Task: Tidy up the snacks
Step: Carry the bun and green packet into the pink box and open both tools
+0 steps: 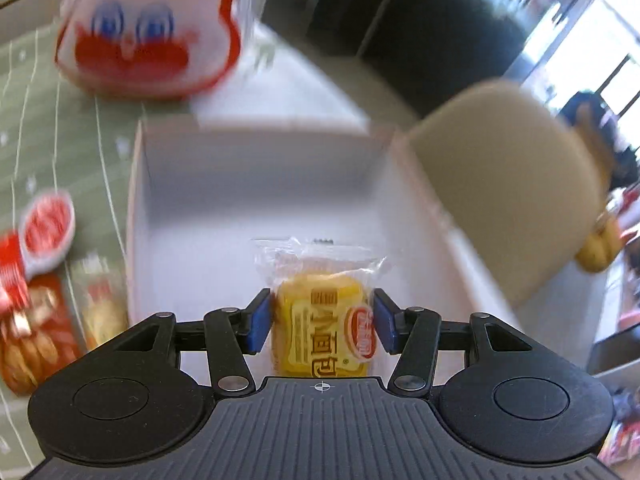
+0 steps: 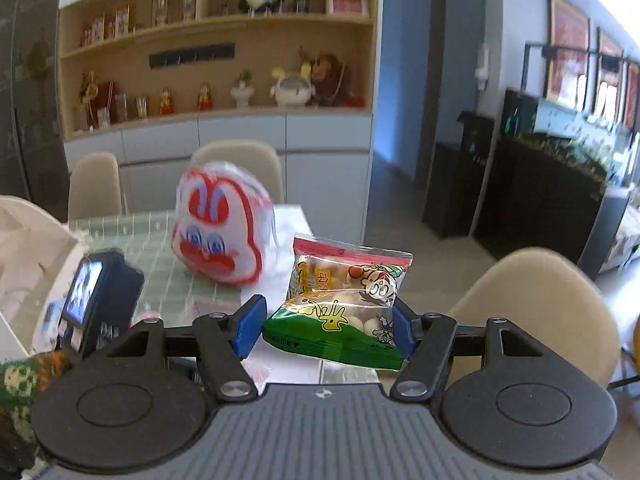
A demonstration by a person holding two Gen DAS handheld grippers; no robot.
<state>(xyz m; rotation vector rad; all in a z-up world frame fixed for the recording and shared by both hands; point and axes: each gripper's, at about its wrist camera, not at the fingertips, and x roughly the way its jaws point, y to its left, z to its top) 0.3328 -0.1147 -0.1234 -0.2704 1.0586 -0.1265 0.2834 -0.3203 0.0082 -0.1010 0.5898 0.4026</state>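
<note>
My left gripper (image 1: pixel 322 324) is shut on a yellow bread packet (image 1: pixel 320 320) in clear wrap, its blue pads (image 1: pixel 258 322) pressing both sides. It hangs over an open white box (image 1: pixel 256 168) whose inside shows nothing else. My right gripper (image 2: pixel 326 330) is shut on a green and red bag of small round biscuits (image 2: pixel 344 296), held up in the air above the table's near end. In the right wrist view, a black device with a small screen (image 2: pixel 92 296) sits at the left above a knitted sleeve (image 2: pixel 20 380).
A white and red rabbit-face bag (image 1: pixel 144 32) (image 2: pixel 224 228) stands on the green checked tablecloth (image 1: pixel 40 140) behind the box. More snack packets (image 1: pixel 36 320) lie left of the box. A beige chair (image 1: pixel 508 184) (image 2: pixel 536 308) stands at the table's right.
</note>
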